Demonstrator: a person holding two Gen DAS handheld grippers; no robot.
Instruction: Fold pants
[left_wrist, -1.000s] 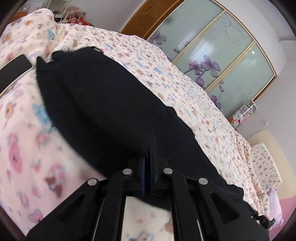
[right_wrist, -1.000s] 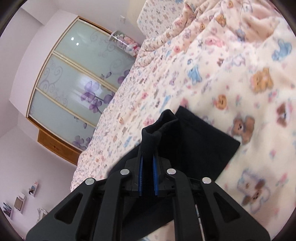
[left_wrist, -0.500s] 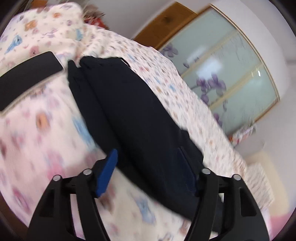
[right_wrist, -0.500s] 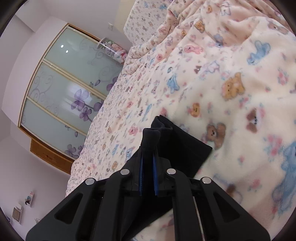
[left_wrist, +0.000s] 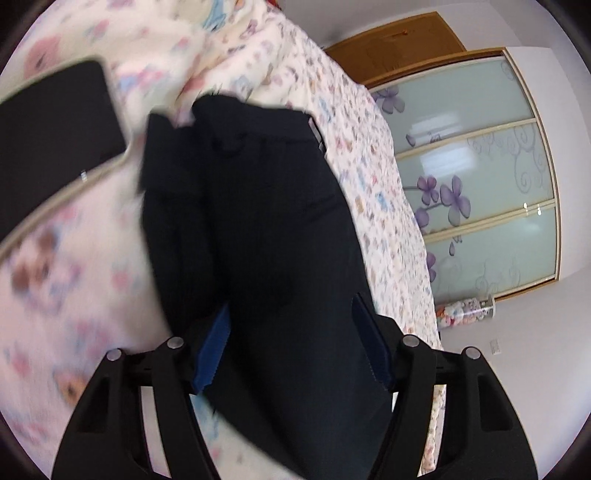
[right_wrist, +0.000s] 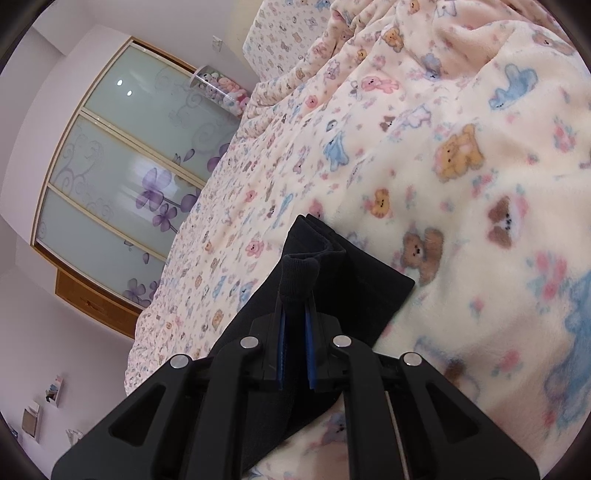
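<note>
Black pants (left_wrist: 266, 206) lie lengthwise on the teddy-bear blanket (left_wrist: 74, 258), waistband at the far end. My left gripper (left_wrist: 291, 347) hovers over the middle of the pants. Its jaws stand apart and are closing, with dark fabric lying in the gap between the blue pads (left_wrist: 212, 350); the pads do not press on it. In the right wrist view the pants' (right_wrist: 354, 284) leg end rests on the blanket (right_wrist: 443, 184). My right gripper (right_wrist: 295, 332) is shut on a bunched fold of that hem, lifted slightly.
A flat black device (left_wrist: 51, 147) lies on the blanket left of the waistband. Sliding wardrobe doors with purple flowers (left_wrist: 480, 166) (right_wrist: 122, 166) stand past the bed's far side. A jar of plush toys (right_wrist: 221, 88) sits near a pillow.
The left gripper let go of the fabric, opened wide, rolled, and slid along the pants toward the waistband. The right gripper stayed shut on the hem.
</note>
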